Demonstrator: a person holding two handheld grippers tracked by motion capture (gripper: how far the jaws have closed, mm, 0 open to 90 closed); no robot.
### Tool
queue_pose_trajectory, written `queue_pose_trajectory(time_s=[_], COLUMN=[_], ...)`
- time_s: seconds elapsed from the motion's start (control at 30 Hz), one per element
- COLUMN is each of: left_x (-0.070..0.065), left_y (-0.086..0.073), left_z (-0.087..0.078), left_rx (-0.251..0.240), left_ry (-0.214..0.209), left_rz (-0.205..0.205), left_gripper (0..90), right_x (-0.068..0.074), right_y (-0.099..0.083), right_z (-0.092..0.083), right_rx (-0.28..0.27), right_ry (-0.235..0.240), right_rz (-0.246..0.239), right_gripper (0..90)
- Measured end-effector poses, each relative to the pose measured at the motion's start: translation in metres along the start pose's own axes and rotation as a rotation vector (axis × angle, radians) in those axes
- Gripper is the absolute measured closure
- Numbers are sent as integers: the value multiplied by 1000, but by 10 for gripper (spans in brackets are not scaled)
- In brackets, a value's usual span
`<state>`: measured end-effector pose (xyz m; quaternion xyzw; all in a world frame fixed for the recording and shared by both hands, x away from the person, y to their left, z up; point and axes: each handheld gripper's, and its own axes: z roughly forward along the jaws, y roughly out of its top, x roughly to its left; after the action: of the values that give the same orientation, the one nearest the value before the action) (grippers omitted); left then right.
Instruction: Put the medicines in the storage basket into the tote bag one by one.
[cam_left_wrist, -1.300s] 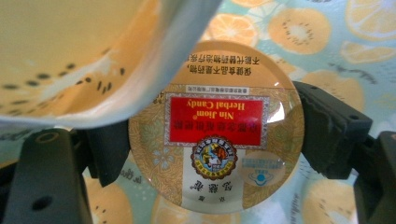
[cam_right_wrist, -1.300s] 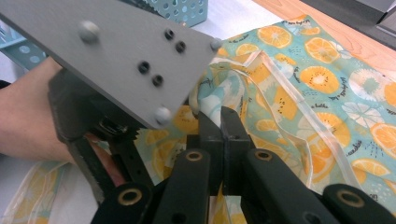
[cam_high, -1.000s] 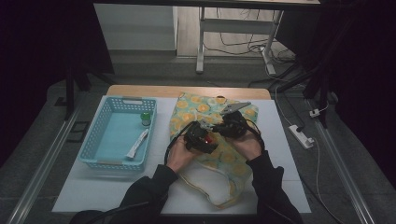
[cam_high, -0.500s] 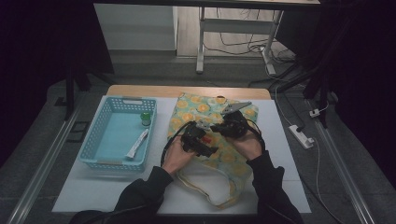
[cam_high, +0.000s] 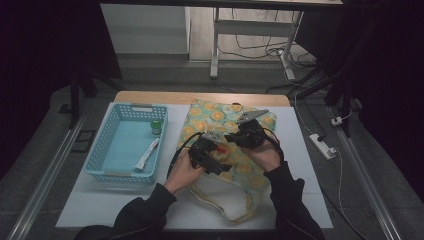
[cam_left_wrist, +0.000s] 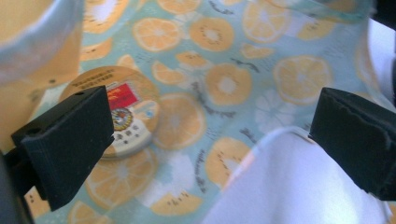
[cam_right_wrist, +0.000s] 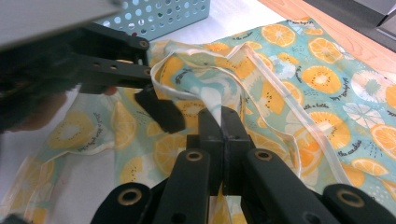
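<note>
Two grippers sit over my fruit-print cloth bag, which lies spread on the white table just right of the blue basket; my right gripper is pressed tight on a fold of the bag's upper layer, pinching it and holding it lifted beside the cream-trimmed edge. My left gripper has just been opening and now stands spread wide with nothing between its jaws; below them a round tin with a red label rests on the printed fabric; in the basket lie a white tube and a small green bottle.
</note>
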<state>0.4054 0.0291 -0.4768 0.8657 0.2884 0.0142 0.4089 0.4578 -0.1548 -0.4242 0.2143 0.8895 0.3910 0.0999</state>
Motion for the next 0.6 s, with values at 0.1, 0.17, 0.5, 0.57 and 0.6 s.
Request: queue_pose_trajectory(time_s=[0.1,0.17,0.5,0.57,0.6], left_x=[-3,-4,-4,-2,-1], left_y=[-3,-5,-13,-15,-15], left_z=[-4,-7,-29,-35,-38], left_rx=[-1,-1,-7,-9,-12], left_ry=[-3,-2,-15,-13,-13], left_rz=[9,9,10,6,-1], left_gripper=[0,0,0,0,0], right_x=[0,0,1,1,1], right_y=[0,0,1,1,1], right_z=[0,0,-1,-1,-1], right_rx=[1,-1,-6,-6,-6], right_ry=[0,0,1,2,2], right_rz=[1,0,2,3,2], right_gripper=[890,890,890,889,889])
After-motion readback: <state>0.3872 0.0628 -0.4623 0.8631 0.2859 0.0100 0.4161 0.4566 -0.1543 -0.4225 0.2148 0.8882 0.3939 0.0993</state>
